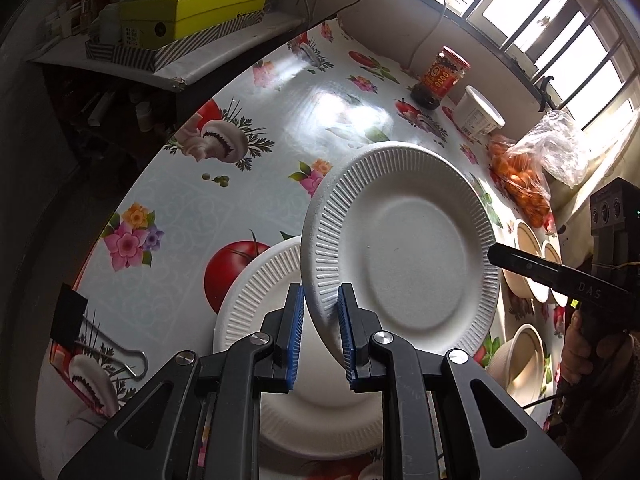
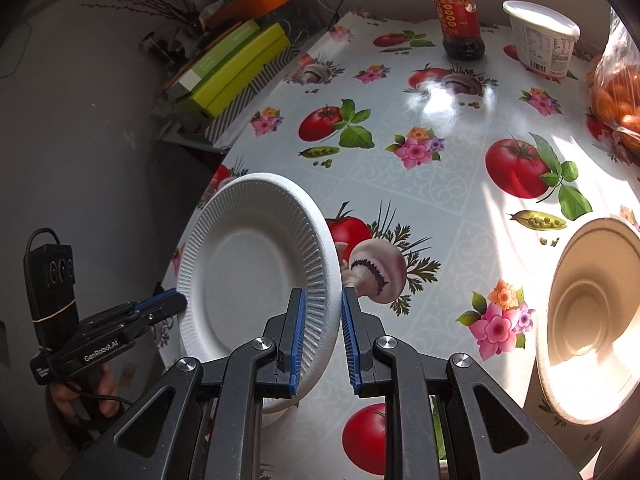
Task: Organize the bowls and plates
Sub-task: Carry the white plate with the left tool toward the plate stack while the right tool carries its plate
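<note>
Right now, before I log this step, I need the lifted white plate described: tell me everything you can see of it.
The lifted plate is white and round, matte pulp or foam by its look, with a ribbed rim and a smooth flat centre, empty and clean. It is tilted, clear of the floral tablecloth, partly over a second such plate lying there. The left gripper and the right gripper each have their jaws shut on its rim, at opposite edges.

A plate [image 1: 404, 248] stands tilted between both pairs of jaws, above a second plate [image 1: 256, 280] lying on the table [image 1: 248, 184]. Bowls [image 1: 524, 352] sit right; jar [image 1: 438, 76] and tub [image 1: 478, 114] far ahead.
</note>
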`<state>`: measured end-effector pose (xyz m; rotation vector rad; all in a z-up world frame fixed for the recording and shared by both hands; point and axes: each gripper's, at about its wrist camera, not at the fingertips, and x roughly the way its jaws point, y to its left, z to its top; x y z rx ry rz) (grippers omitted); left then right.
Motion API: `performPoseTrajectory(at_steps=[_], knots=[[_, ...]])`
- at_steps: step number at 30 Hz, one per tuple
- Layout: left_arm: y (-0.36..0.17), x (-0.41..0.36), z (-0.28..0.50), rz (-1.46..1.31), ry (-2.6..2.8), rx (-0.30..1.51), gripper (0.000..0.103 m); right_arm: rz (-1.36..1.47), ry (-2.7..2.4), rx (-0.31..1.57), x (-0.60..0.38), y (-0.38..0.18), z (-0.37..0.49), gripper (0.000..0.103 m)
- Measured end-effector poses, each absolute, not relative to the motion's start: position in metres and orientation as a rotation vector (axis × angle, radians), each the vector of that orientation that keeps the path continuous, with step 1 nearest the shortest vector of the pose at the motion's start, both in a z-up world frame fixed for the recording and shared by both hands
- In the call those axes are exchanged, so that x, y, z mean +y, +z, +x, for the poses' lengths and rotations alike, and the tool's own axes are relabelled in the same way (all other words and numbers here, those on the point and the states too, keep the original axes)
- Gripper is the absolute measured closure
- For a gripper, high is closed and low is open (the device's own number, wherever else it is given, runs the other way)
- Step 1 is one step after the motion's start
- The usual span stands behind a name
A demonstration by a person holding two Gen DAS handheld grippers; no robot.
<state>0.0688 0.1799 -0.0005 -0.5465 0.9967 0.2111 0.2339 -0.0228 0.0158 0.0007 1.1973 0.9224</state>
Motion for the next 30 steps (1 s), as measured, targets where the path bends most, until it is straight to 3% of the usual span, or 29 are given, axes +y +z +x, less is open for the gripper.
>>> performPoseTrajectory(at_steps=[30], knots=[[-0.025, 0.195, 0.016, -0.584, 0.253, 1.020, 0.085, -0.062, 0.947, 1.254, 0.003, -0.017, 0.184, 0.083]])
